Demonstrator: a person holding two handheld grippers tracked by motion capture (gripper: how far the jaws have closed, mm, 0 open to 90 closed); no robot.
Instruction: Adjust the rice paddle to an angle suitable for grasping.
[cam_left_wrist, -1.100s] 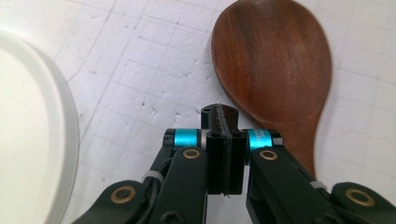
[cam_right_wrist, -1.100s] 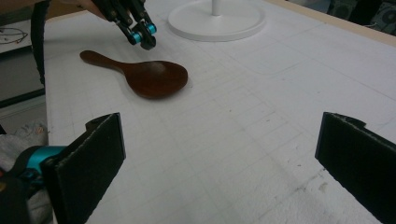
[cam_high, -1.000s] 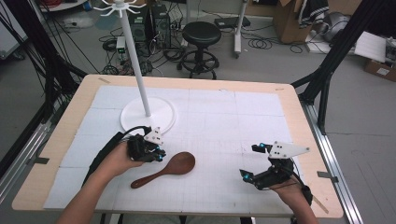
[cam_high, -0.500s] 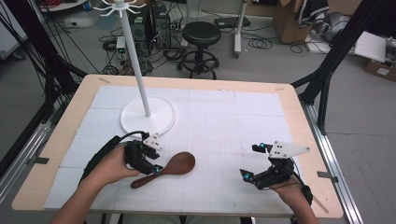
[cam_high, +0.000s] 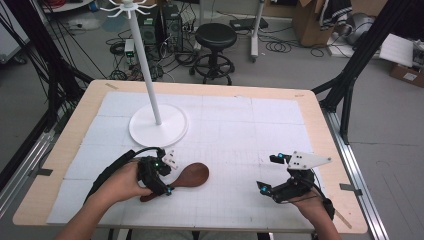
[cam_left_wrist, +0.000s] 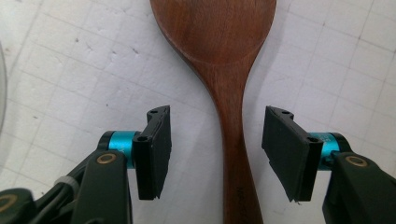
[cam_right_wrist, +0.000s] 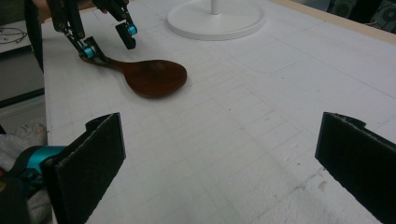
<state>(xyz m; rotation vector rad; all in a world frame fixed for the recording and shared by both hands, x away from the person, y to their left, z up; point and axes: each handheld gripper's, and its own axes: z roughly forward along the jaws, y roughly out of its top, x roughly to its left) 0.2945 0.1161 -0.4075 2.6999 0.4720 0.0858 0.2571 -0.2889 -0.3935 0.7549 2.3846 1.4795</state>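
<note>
A dark wooden spoon (cam_high: 192, 175) lies flat on the white mat, bowl to the right, handle toward the person's left hand. My left gripper (cam_high: 167, 176) straddles the handle. In the left gripper view the handle runs up between the two black pads (cam_left_wrist: 154, 154) with a gap on each side, below the spoon bowl (cam_left_wrist: 215, 32). Its jaws have just been opening and do not press the spoon. My right gripper (cam_high: 269, 172) rests open at the near right of the mat, with bare mat between its pads (cam_right_wrist: 93, 158). Its view shows the spoon (cam_right_wrist: 156, 77) and the left gripper (cam_right_wrist: 109, 39) farther off.
A white stand with a round base (cam_high: 158, 125) and a tall pole rises at the back left of the mat, with the same base (cam_right_wrist: 215, 18) in the right gripper view. The wooden table edge (cam_high: 330, 140) frames the mat. A stool and cables are on the floor beyond.
The left gripper's jaws have opened and it has shifted a little toward the near edge, over the spoon's handle. The spoon and the right gripper have stayed put.
</note>
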